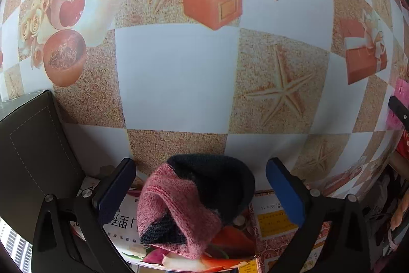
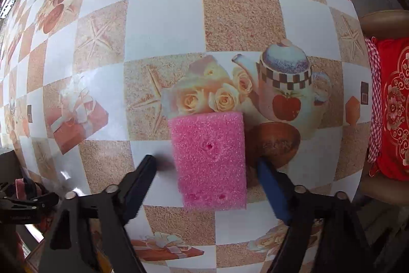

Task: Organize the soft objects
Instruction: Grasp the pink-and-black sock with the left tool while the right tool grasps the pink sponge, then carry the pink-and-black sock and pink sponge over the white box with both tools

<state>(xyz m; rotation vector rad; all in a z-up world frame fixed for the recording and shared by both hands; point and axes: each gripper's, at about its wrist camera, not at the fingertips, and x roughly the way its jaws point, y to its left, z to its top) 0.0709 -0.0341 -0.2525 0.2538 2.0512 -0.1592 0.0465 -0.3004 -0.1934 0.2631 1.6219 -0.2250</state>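
A patterned tablecloth [image 2: 166, 17] is seen across the table. In the right wrist view a pink sponge [image 2: 208, 163] lies flat between the spread fingers of the right gripper [image 2: 207, 170], ungripped. A knitted sock [image 1: 191, 201] sits between the left gripper [image 1: 200, 186], also spread. Closing on each is judged next.

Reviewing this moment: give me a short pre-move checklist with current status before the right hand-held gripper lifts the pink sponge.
1. Pink sponge between the right hand-held gripper fingers: ok.
2. Pads pressing on the sponge: not ok, gaps show on both sides.
3. Sponge lying flat on the tablecloth: ok.
4. Left hand-held gripper open: ok.
5. Knitted sock released: cannot tell whether it rests on the printed box.
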